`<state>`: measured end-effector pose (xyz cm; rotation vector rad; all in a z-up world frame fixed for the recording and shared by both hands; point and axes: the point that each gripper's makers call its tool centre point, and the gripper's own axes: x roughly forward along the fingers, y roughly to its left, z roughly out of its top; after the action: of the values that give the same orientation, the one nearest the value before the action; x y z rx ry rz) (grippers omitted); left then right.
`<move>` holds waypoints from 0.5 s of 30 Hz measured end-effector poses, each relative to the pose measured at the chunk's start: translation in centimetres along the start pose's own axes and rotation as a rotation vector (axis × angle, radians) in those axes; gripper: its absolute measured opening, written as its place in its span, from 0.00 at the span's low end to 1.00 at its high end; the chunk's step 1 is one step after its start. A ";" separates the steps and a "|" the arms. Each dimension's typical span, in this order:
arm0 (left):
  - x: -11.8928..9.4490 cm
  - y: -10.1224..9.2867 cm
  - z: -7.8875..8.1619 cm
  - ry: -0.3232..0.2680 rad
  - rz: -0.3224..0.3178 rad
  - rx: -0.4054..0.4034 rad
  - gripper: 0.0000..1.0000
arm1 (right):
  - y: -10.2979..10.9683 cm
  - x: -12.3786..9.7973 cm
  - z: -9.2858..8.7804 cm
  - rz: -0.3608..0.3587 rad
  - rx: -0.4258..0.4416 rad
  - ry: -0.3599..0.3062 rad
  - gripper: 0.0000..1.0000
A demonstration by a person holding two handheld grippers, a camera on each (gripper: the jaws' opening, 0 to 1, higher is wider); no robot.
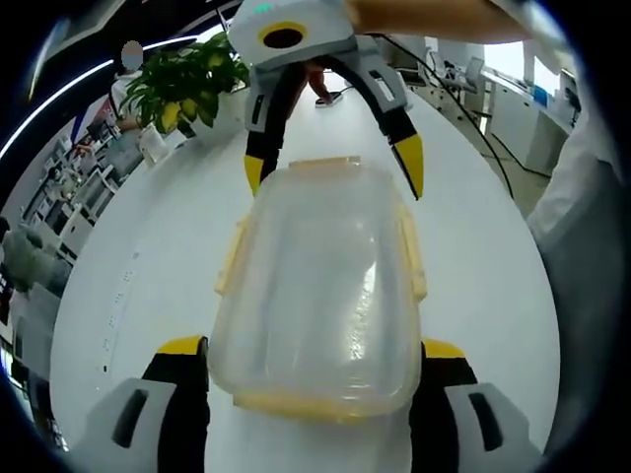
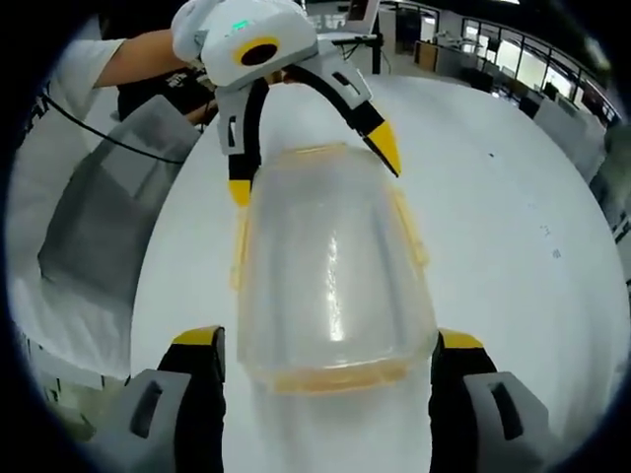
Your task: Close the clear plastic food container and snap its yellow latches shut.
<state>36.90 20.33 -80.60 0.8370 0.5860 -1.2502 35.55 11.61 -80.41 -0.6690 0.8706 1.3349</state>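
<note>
- One clear plastic food container (image 1: 320, 286) lies on the white desk (image 1: 148, 256), in the middle of the left gripper view; in the right gripper view it again sits in the centre of the frame (image 2: 330, 266).
- Its lid is on, and four yellow latches can be counted around the rim: one on each long side (image 1: 232, 258) and one at each short end (image 1: 311, 402). Whether any is snapped down cannot be told.
- Two tongs are present. The left tongs (image 1: 315, 350) rise from the bottom of the left gripper view, jaws spread wide with the near end of the container between the yellow tips; contact with its sides cannot be made out.
- The right tongs (image 2: 330, 340) stand the same way at the bottom of the right gripper view, jaws apart and flanking the other end.
- Each tongs also appears at the top of the other's view, spread over the far end of the container.
- One potted plant (image 1: 182, 84) with yellow fruit stands at the upper left of the left gripper view.
- No brand, label or readable writing shows on the container or tongs.
</note>
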 end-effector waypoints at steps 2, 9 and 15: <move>0.0 0.0 0.0 0.001 -0.005 0.006 0.81 | 0.0 0.1 0.0 -0.002 0.004 -0.006 0.77; -0.1 0.0 -0.1 0.003 -0.008 0.004 0.81 | 0.2 0.2 0.1 -0.002 0.002 0.002 0.77; -0.4 -0.2 -0.4 0.016 -0.010 0.009 0.81 | 0.4 0.4 0.4 -0.002 0.002 0.002 0.76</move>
<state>36.64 20.91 -80.58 0.8526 0.5989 -1.2573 35.22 12.18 -80.50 -0.6693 0.8722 1.3315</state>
